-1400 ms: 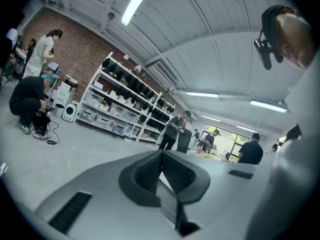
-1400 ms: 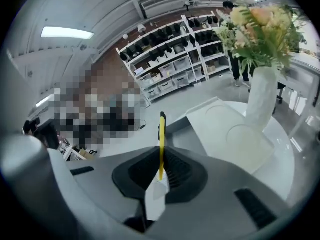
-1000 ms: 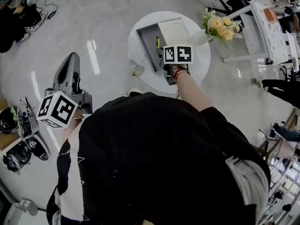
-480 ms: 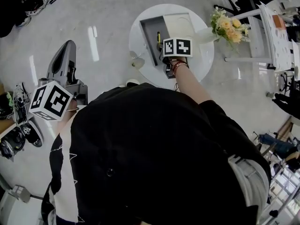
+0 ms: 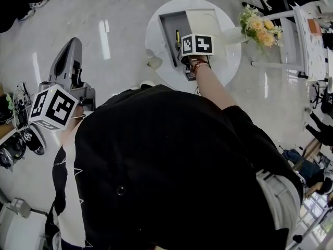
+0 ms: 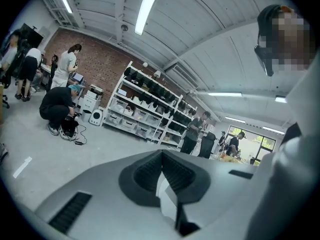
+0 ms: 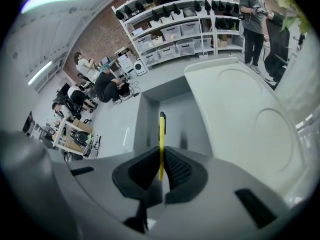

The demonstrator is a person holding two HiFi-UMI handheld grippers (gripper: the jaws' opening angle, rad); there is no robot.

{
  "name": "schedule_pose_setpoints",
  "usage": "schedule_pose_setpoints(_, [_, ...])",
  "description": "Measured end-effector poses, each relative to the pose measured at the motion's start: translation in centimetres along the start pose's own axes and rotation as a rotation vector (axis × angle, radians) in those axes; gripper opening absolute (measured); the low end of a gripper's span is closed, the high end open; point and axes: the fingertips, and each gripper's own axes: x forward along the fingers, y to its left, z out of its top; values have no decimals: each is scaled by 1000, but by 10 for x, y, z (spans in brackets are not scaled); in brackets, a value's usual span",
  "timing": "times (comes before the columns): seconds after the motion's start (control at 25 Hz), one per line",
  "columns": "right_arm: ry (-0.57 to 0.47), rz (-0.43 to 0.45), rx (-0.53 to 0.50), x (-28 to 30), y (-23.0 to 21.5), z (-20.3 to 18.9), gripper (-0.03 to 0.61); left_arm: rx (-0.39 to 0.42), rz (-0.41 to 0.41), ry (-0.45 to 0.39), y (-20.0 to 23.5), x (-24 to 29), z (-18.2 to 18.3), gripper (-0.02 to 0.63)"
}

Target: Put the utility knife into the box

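Not much has moved in the last sec: the whole scene slid up the head view a bit, but rel. to the box the right hand-held gripper has barely shifted.

The utility knife, slim and yellow, is clenched edge-on between that gripper's pads, w/ most of its length sticking out ahead of the jaw tips. It is not in the box yet. The grey box lies open just ahead of and under the jaw tips, w/ the knife's far end over its compartment. Its pale lid lies flat to the right of the jaws. Both sit on the round white tabletop; the flowers are further right, well apart.

The left hand-held gripper is held off to the side over the floor, pads together, nothing in them.

Risks, as I judge them:
- The grip is narrow and at the rear end only, so the knife could pivot or slip if jolted.
- Letting go from too high could bounce it out.
- Drifting sideways could land it on the box wall or the lid instead of inside.
- Can't tell if the blade is retracted.
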Motion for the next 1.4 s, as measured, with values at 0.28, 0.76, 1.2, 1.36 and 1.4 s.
schedule_pose_setpoints(0.28, [37, -41, 2, 4, -6, -1, 31, -14, 29, -6, 9, -11, -3, 11])
schedule_pose_setpoints(0.76, [66, -64, 21, 13, -15, 0, 31, -28, 69, -19, 23, -21, -6, 11])
schedule_pose_setpoints(1.2, [83, -63, 19, 15, -17, -1, 31, -35, 78, -17, 24, -20, -6, 11])
schedule_pose_setpoints(1.36, [91, -63, 4, 17, -15, -2, 31, -34, 78, -17, 24, -19, -6, 11])
schedule_pose_setpoints(1.4, [93, -65, 0, 18, -15, -2, 31, -34, 78, -16, 24, -19, -6, 11])
